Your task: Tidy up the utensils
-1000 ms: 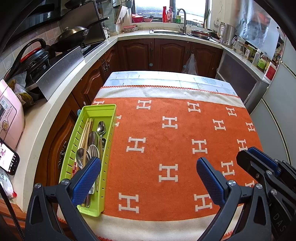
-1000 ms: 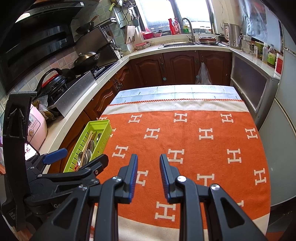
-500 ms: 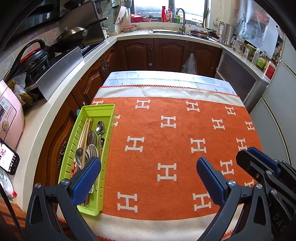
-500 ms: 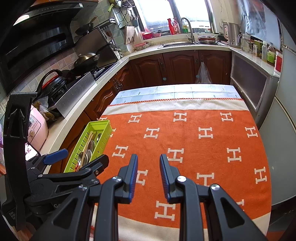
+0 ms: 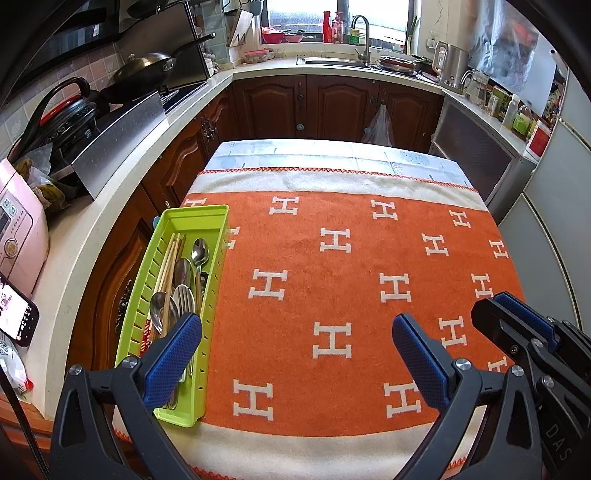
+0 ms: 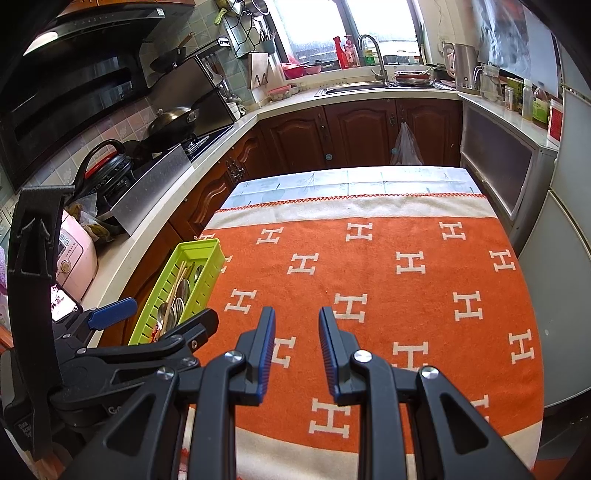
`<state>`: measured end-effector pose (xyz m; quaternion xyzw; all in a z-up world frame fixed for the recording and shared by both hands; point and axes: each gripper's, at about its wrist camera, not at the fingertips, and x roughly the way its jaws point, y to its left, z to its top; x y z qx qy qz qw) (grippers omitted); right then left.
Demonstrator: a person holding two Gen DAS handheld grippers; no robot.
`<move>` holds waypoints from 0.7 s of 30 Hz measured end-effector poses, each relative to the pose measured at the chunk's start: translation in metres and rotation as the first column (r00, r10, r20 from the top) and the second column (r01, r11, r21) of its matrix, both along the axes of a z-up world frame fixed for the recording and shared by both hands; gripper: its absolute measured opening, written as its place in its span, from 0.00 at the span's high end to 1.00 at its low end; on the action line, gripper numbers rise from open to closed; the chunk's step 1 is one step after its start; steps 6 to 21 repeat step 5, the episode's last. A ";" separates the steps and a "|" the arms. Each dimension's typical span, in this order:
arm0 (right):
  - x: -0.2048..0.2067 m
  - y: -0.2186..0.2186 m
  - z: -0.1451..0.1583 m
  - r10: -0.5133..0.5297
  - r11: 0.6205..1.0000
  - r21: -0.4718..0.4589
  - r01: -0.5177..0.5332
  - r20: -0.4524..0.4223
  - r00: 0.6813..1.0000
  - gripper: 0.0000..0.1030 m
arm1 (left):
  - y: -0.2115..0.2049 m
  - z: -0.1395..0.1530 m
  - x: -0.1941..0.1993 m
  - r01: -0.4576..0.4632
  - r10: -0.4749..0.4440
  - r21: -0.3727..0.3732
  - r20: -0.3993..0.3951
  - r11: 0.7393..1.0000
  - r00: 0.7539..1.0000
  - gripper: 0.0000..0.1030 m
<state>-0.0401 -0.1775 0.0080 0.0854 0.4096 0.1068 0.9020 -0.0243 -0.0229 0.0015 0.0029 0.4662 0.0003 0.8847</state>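
The blanket (image 5: 332, 280) is patterned with white "H" letters. Spoons (image 5: 184, 280) and chopsticks (image 5: 170, 258) are held in the green tray (image 5: 207, 218) at its left edge. The left gripper (image 5: 295, 343) is spread wide and empty; the right gripper (image 6: 296, 328) is narrowly parted, gripping nothing.

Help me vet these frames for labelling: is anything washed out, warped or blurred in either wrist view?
Left wrist view: window behind the sink is blown out to white; counters bow with fisheye distortion; the steel spoons in the lime-green plastic tray stay sharp. Right wrist view: same overexposed window, dark vignetted corners, crisp orange H-patterned blanket; no motion blur.
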 end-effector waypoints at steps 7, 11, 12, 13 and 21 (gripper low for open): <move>0.000 0.002 -0.001 -0.002 1.000 0.001 0.002 0.001 1.000 0.76 | -0.003 0.001 0.001 0.003 -0.003 0.002 -0.001 1.000 1.000 0.01; 0.000 0.002 -0.001 -0.002 1.000 0.001 0.002 0.001 1.000 0.76 | -0.003 0.001 0.001 0.003 -0.003 0.002 -0.001 1.000 1.000 0.01; 0.000 0.002 -0.001 -0.002 1.000 0.001 0.002 0.001 1.000 0.76 | -0.003 0.001 0.001 0.003 -0.003 0.002 -0.001 1.000 1.000 0.01; 0.000 0.002 -0.001 -0.002 1.000 0.001 0.002 0.001 1.000 0.76 | -0.003 0.001 0.001 0.003 -0.003 0.002 -0.001 1.000 1.000 0.01; 0.000 0.002 -0.001 -0.002 1.000 0.001 0.002 0.001 1.000 0.76 | -0.003 0.001 0.001 0.003 -0.003 0.002 -0.001 1.000 1.000 0.01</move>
